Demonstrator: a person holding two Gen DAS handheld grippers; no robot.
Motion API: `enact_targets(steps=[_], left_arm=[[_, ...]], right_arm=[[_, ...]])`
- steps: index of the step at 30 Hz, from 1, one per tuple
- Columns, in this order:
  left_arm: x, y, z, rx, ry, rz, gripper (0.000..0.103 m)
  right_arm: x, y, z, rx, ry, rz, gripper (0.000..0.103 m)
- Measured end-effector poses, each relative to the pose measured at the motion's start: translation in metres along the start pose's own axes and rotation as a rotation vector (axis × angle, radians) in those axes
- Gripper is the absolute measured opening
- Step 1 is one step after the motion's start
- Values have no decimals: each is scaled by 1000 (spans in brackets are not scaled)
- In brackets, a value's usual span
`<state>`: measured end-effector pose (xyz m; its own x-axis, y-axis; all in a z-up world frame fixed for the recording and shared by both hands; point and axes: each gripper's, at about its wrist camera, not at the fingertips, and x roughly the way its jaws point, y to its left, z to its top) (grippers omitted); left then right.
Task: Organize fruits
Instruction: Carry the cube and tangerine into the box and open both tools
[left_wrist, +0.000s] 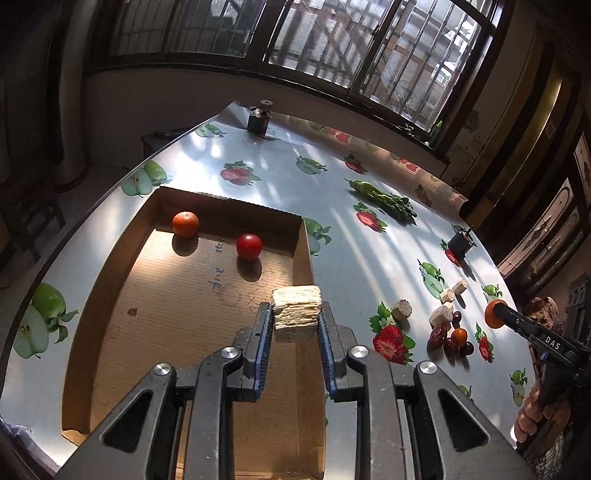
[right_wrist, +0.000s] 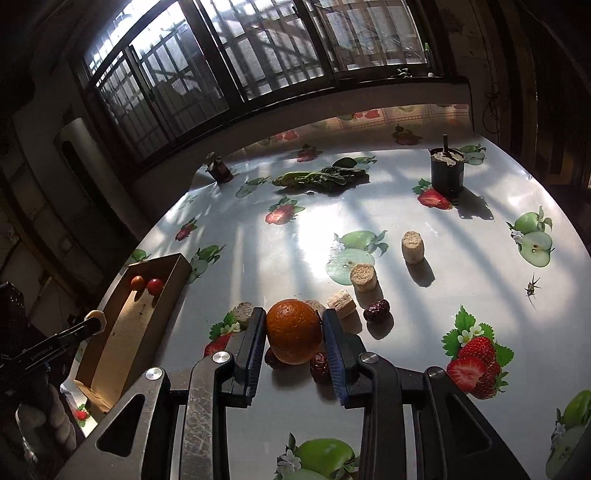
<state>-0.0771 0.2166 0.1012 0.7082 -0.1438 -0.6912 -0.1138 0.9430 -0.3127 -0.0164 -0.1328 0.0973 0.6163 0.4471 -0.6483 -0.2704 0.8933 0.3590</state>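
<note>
My left gripper (left_wrist: 295, 317) is shut on a pale sugarcane chunk (left_wrist: 296, 306) and holds it over the right part of the cardboard box (left_wrist: 110, 258). In the box lie an orange (left_wrist: 185, 224) and a red tomato (left_wrist: 249, 246). My right gripper (right_wrist: 294, 325) is shut on an orange (right_wrist: 293, 330) above the table, over red dates (right_wrist: 320, 367). It shows in the left wrist view (left_wrist: 496, 314) at the right, near a heap of dates (left_wrist: 437, 336), small fruits and pale chunks (left_wrist: 401, 308).
The table has a shiny fruit-print cloth (right_wrist: 406, 221). Several pale chunks (right_wrist: 413, 246) and a date (right_wrist: 376, 311) lie beyond the right gripper. Leafy greens (right_wrist: 317, 177) and two dark cups (right_wrist: 447, 171) stand farther back. The box (right_wrist: 147, 314) is at the left.
</note>
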Motion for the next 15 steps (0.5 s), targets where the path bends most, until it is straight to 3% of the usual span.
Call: enact_targets(steps=[7,15], left_arm=[[17,54,32,-41,43,74,23],[68,98,41,-136,156,104,23]], right_arm=[[52,91,17,-63,98,140,34],[134,188,6,-208,213,181,34]])
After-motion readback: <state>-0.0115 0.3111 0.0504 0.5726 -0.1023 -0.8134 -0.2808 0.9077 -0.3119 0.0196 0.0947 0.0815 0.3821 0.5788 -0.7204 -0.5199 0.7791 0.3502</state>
